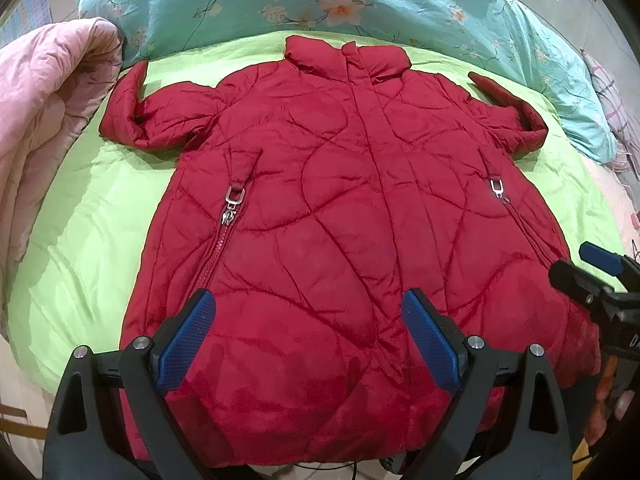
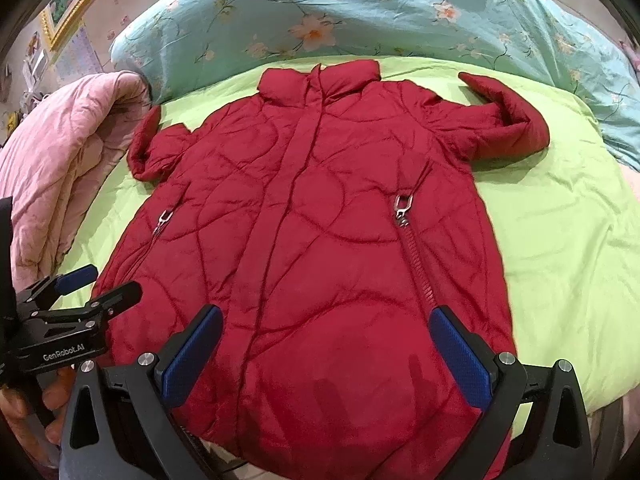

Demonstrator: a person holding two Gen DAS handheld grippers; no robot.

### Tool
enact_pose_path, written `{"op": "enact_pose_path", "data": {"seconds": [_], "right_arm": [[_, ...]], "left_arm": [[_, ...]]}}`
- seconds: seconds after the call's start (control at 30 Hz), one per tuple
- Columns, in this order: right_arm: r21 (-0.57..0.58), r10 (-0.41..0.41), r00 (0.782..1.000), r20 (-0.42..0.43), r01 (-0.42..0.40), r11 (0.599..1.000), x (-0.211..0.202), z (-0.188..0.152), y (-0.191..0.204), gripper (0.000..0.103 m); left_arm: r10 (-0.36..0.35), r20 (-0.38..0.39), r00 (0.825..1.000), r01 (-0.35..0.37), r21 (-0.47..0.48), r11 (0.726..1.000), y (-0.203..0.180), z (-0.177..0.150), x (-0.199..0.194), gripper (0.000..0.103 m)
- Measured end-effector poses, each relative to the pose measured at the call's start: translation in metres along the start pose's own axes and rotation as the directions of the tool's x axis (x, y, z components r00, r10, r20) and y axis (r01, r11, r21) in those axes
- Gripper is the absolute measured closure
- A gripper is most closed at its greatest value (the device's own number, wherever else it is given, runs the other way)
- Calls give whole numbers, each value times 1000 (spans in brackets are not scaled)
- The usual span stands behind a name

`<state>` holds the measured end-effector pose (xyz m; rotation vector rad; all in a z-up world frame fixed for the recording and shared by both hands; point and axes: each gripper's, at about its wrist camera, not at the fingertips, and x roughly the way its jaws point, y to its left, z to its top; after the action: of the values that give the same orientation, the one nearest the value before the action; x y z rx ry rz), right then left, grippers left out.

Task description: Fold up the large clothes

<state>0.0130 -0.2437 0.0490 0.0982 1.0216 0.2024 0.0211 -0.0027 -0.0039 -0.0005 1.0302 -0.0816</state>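
Note:
A red quilted puffer jacket [image 1: 332,208] lies front up and spread flat on a lime green sheet [image 1: 88,240], collar away from me, both sleeves bent back upward. It also shows in the right wrist view [image 2: 312,248]. My left gripper [image 1: 308,320] is open and empty, hovering over the jacket's lower hem. My right gripper [image 2: 324,336] is open and empty, also over the hem. The right gripper shows at the right edge of the left wrist view [image 1: 592,276]. The left gripper shows at the left edge of the right wrist view [image 2: 84,292].
A pink quilted blanket [image 1: 44,112] is bunched at the left of the bed. A teal floral duvet [image 1: 360,4] lies along the far side behind the collar. The green sheet [image 2: 560,240] extends to the right of the jacket.

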Motion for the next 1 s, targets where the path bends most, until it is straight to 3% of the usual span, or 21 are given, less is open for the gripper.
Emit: {"op": "enact_pose_path", "data": {"seconds": [0.5,0.7,1.0], "right_arm": [[32,-41,998,46,40,999,8,36,-31,0],[66,-83,994,75,78,995,11,56,-60,0],[114,-109,992,64,102,988,27,88,-99,0]], "left_arm": [[18,-8,1000,-18,-8,1000,6,25,24,8],[11,-22,1000,-12,-28,1000,14,38,34,8],[-3,15,1000,3,-13,1000,11,62,50,8]]}}
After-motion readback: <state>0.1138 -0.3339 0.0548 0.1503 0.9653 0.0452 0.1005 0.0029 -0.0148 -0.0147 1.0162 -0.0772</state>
